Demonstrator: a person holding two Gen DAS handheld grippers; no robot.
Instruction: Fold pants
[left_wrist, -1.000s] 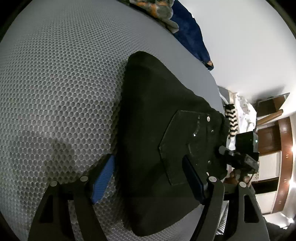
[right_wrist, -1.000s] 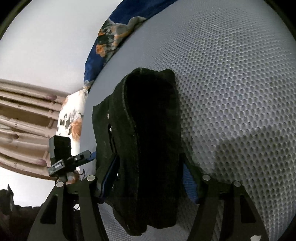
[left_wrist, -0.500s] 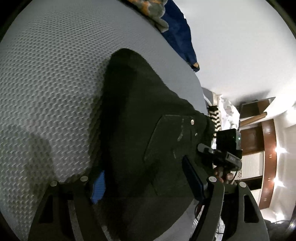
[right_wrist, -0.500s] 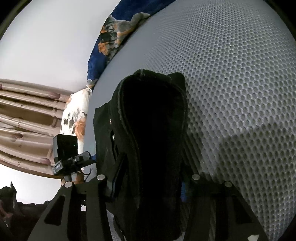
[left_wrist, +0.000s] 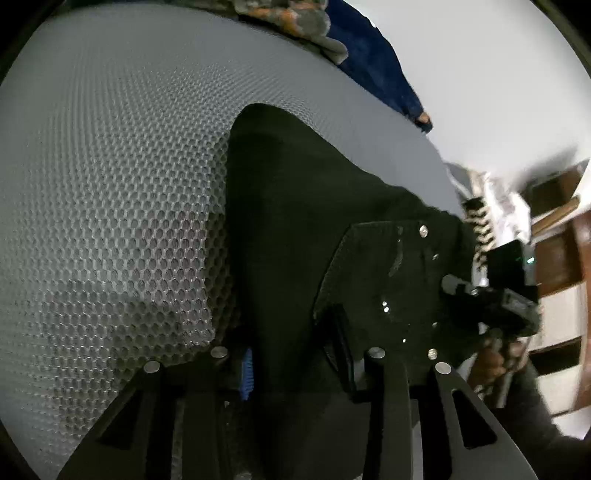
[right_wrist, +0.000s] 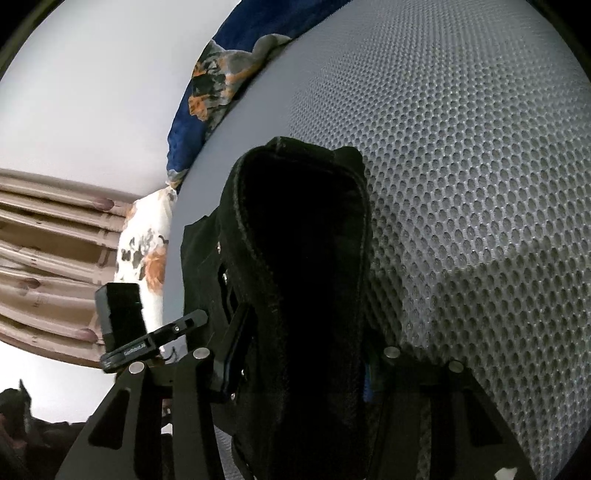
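Observation:
Black pants (left_wrist: 295, 240) lie folded on a grey mesh mattress (left_wrist: 110, 184), back pocket (left_wrist: 388, 277) with rivets facing up. My left gripper (left_wrist: 293, 360) is closing its jaws on the near edge of the pants; the blue pad (left_wrist: 245, 373) and the dark pad (left_wrist: 341, 347) press into the fabric bunched between them. In the right wrist view the pants (right_wrist: 303, 240) rise as a thick folded stack, and my right gripper (right_wrist: 301, 365) is shut on its near end. Each gripper shows in the other's view: the right one (left_wrist: 495, 295), the left one (right_wrist: 147, 339).
A blue floral blanket (left_wrist: 369, 55) (right_wrist: 221, 81) lies along the mattress's far edge by the white wall. A flowered pillow (right_wrist: 144, 258) and curtain (right_wrist: 44, 240) sit beyond one side, wooden furniture (left_wrist: 554, 258) beyond the other. A hand (left_wrist: 491, 365) holds the right gripper.
The left jaws have narrowed from wide apart onto the pants' edge, and the left gripper shifted along it. The right jaws tightened on the stack half a second ago and have stayed there.

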